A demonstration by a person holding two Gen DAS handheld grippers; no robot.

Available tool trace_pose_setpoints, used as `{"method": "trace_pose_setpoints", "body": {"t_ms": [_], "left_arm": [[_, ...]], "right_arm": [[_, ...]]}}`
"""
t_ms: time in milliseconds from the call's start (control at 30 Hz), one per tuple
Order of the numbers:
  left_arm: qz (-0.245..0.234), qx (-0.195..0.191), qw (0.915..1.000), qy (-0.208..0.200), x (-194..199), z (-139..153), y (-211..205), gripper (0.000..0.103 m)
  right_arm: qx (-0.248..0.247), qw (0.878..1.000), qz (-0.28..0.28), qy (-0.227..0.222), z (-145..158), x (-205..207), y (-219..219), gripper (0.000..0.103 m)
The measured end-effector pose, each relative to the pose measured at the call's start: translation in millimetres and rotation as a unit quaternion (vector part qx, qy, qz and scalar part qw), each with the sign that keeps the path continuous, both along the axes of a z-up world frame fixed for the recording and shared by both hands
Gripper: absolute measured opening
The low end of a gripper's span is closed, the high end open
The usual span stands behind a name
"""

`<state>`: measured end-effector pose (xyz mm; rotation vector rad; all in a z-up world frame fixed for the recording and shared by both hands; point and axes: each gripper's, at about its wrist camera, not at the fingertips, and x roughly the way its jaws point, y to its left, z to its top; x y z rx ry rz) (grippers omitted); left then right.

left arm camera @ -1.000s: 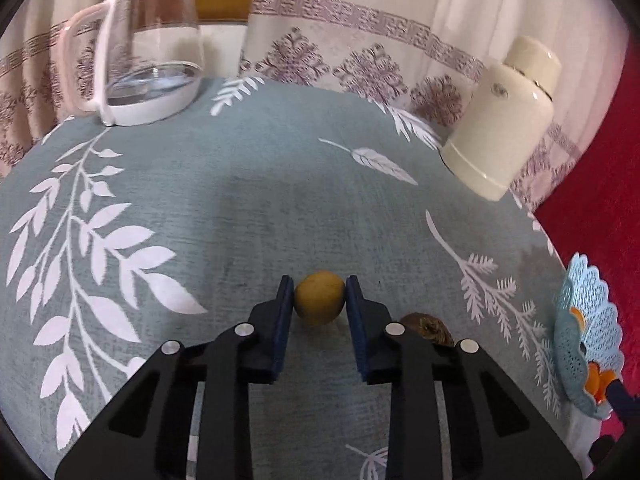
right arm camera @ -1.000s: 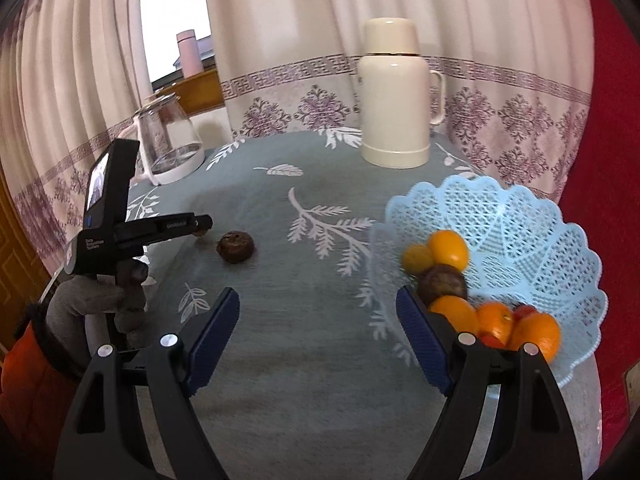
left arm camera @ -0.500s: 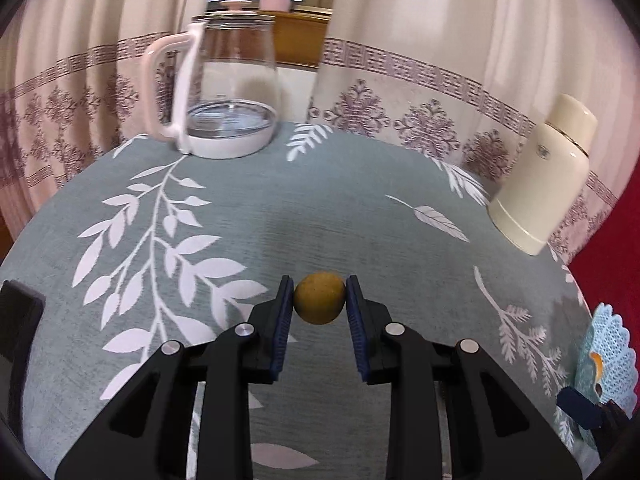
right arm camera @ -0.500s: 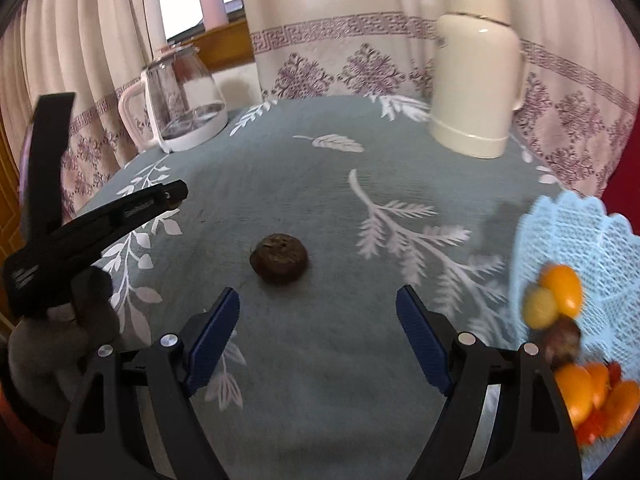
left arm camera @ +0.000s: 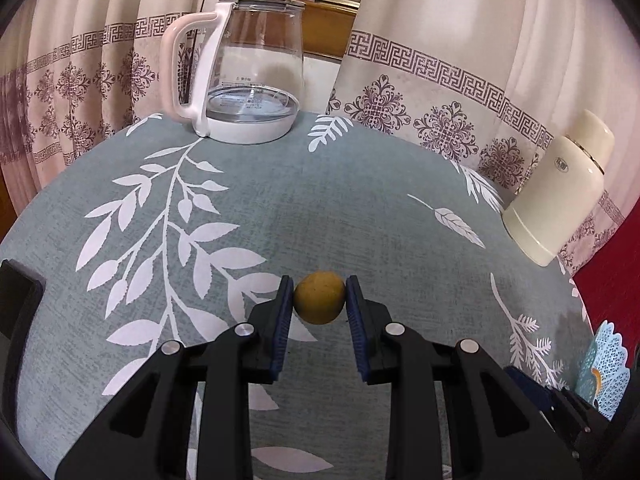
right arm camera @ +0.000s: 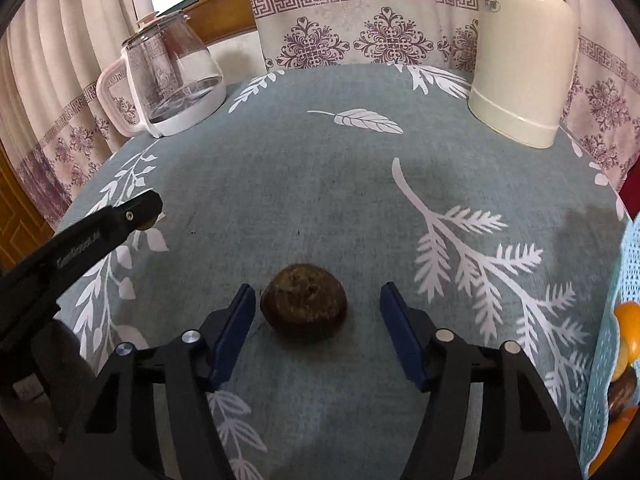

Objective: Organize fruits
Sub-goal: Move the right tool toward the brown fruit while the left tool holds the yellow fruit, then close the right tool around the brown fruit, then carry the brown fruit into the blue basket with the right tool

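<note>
- Right gripper (right arm camera: 318, 330): jaws closing, brown fruit (right arm camera: 303, 301) sits between them on the surface (right arm camera: 320, 184), nearer the left pad, not yet pinched.
- Fruit squat, no clear long axis.
- Left gripper (left arm camera: 319, 306): clamped on yellow fruit (left arm camera: 319, 297), left of brown fruit.
- Basket (right arm camera: 608, 352) right of brown fruit.
</note>
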<state>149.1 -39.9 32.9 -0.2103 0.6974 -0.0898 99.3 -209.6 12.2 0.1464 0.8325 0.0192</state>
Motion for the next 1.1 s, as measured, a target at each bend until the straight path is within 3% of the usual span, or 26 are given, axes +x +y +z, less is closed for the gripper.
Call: {"method": "trace_pose_setpoints", "body": {"t_ms": [233,600,1100], "left_arm": [[-0.002,-0.005,1.0000,0.004,1,-1,1,0.028],[-0.012,-0.005,0.9999,0.001,-1,0,-3,0.028],[-0.028,-0.001,0.9996,-0.006,-6,1,-11,0.028]], "right_arm": [[-0.019,1.000,0.010,0.003,0,3,10,0.044],[-0.019,1.000,0.004,-0.006,3,-12,9,0.044],[-0.022,0.998,-0.024,-0.048,34,-53,-15,0.044]]}}
